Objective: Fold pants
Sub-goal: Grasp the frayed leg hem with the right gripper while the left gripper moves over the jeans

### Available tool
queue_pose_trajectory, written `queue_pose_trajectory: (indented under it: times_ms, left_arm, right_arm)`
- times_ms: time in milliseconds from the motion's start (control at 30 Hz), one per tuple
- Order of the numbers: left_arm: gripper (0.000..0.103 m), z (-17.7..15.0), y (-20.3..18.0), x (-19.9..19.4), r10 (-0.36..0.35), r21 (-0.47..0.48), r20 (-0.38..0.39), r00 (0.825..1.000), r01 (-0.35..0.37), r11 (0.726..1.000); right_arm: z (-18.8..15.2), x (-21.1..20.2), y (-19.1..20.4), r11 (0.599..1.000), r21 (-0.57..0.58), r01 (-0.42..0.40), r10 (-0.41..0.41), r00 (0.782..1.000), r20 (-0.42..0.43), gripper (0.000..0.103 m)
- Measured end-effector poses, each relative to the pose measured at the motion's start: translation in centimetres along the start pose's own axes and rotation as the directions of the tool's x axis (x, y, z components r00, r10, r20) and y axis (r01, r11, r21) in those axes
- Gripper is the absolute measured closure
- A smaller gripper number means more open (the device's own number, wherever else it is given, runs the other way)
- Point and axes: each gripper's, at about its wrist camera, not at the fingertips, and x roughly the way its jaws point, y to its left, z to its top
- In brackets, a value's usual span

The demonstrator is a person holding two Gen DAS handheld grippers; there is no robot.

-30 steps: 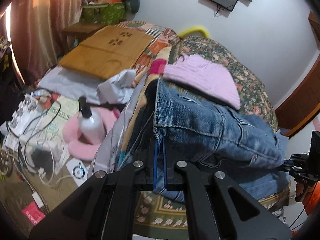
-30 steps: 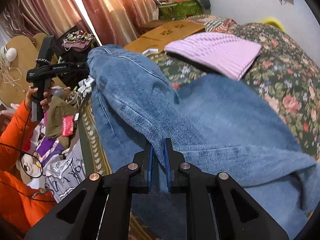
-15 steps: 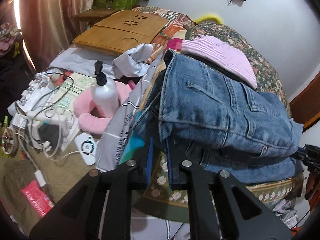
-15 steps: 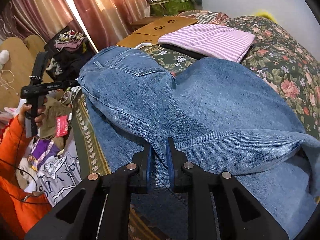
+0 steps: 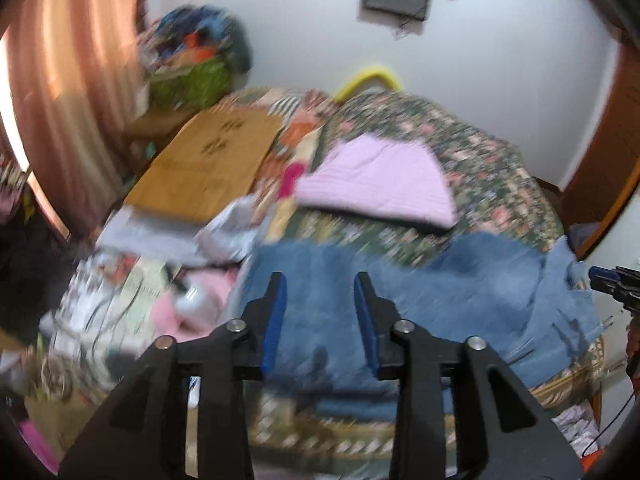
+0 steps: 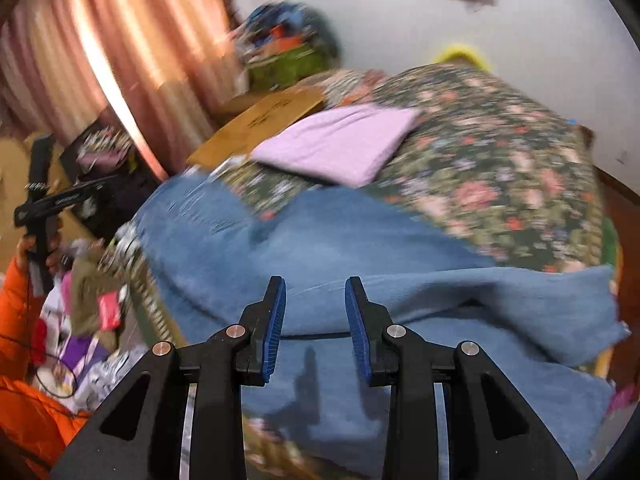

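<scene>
**Desk:** What does each hand-held gripper hold?

**Photographer:** Nothing. The left hand-held gripper [image 5: 320, 312] hangs over the jeans [image 5: 400, 292] with its blue-padded fingers [image 5: 276, 316] spread wide, denim showing in the gap between them. The right hand-held gripper [image 6: 314, 316] is the same: jaws parted, empty, above the cloth. Whether the tips brush the fabric I cannot tell; both frames are blurred.

**Desk:** And the pants themselves?

**Photographer:** They lie doubled along the near edge of the bed [image 6: 520, 168], one layer of denim laid over another. In the right wrist view a folded edge [image 6: 440, 292] runs across just beyond the fingers, with more denim below it.

**Desk:** Why the wide-open jaws?

**Photographer:** My reading: a fold has been laid down, and the open fingers leave the cloth free to settle. One more fold looks likely to be needed, since the bundle is long and the far end [image 5: 568, 300] sits ragged at the bed's corner.

**Desk:** Anything around it?

**Photographer:** A folded pink garment [image 5: 380, 188] rests farther up the floral bedspread, well apart from the jeans. A wooden board [image 5: 208, 164] lies beside the bed to the left, near striped curtains [image 6: 120, 60]. An orange sleeve [image 6: 16, 320] shows at the frame's left edge.
</scene>
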Motion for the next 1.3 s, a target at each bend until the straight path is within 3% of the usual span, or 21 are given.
queue_pose_trajectory:
  times_ms: [200,433,567,767,967,1100,1300]
  left_arm:
    - [0.05,4.7,-7.4,2.4,-0.1,0.079,0.042,0.994,0.097,0.992]
    - [0.05,7.8,-15.7,9.4,-0.186,0.136,-0.05,0.981,0.192,0.972]
    - [0.05,8.2,-19.3,13.0,-0.211,0.167,-0.11,0.971,0.228,0.959]
    - [0.05,7.7,-23.4,17.9,-0.228,0.225,-0.194,0.954,0.27,0.936]
    - [0.05,7.4,-24.5,21.2,-0.231,0.231,-0.255,0.939,0.292,0.928]
    - [0.05,7.2,-24.3,22.8,-0.235,0.208,-0.284,0.93,0.299,0.931]
    - [0.05,6.5,-24.6,23.7,-0.216,0.23,-0.296,0.931,0.289,0.929]
  right_arm:
    - [0.5,-3.3,-7.1,0.979,0.112,0.17,-0.176,0.983,0.053,0.074]
    - [0.6,-4.6,-16.0,0.915,0.229,0.331,-0.344,0.939,0.017,0.072]
    - [0.3,-3.3,-20.8,0.876,0.304,0.376,-0.387,0.922,-0.025,0.058]
    - [0.1,1.6,-26.7,0.842,0.38,0.384,-0.37,0.922,-0.114,0.058]
    - [0.4,7.0,-30.8,0.809,0.44,0.389,-0.332,0.921,-0.204,0.058]
    - [-0.3,9.3,-32.3,0.787,0.485,0.382,-0.286,0.922,-0.261,0.051]
    - [-0.8,10.2,-31.7,0.799,0.457,0.391,-0.303,0.918,-0.255,0.048]
